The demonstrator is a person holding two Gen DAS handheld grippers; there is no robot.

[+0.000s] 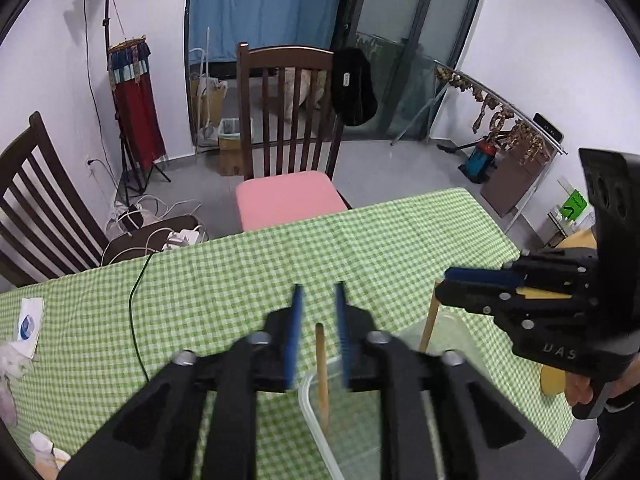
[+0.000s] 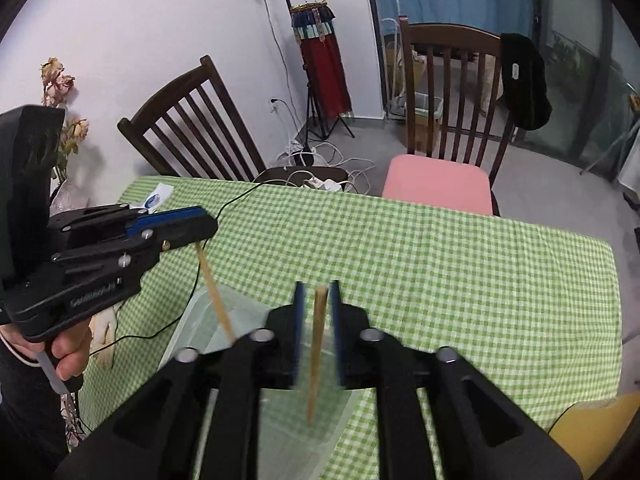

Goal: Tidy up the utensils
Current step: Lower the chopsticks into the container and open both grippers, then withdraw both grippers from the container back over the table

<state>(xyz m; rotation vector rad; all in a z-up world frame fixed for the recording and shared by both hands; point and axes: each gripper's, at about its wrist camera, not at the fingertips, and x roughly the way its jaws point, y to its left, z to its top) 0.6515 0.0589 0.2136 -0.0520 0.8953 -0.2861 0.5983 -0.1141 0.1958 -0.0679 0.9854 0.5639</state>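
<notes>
While both hand-held grippers hang over the clear plastic container on the green-checked surface, I log the items thus. Item one: wooden chopstick, standing tilted between the blue pads of the left hand-held gripper, lower tip down inside the container; jaws narrowly parted, gaps showing on both sides, so I judge it released, not gripped. Item two: second chopstick, between the pads of the right hand-held gripper, jaws likewise parted, stick apparently loose, tip within the same container. Handling, by my estimate: both sticks light, stiff, slender, smooth enough to pivot or slide under a weak pinch; best taken near the thicker upper end, pads square across the shaft. Container thin-walled and light, likely to shift if nudged. Elsewhere: black cable, pink-seated chair.
</notes>
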